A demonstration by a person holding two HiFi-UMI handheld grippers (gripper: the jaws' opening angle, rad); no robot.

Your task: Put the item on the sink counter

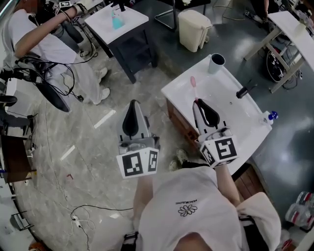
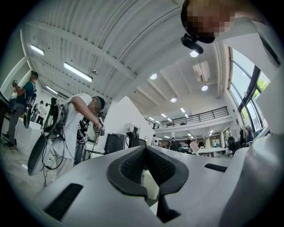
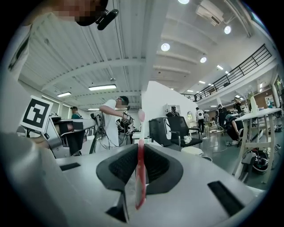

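A pink toothbrush [image 1: 193, 87] sticks forward out of my right gripper [image 1: 197, 103], which is shut on its handle and hovers over the white sink counter [image 1: 223, 98]. In the right gripper view the toothbrush [image 3: 140, 168] stands upright between the black pads [image 3: 116, 166], its bristle head pointing up. My left gripper [image 1: 133, 104] is held over the floor to the left of the counter. Its jaws meet at the tip with nothing between them, as the left gripper [image 2: 145, 149] view also shows.
On the counter stand a grey cup [image 1: 216, 62] at the far corner, a black tap [image 1: 245, 91] and a small blue thing [image 1: 273, 115]. A cream bin [image 1: 194, 29] and a white table [image 1: 128, 14] with a blue bottle [image 1: 117, 20] lie beyond. A person [image 1: 44, 34] works at far left.
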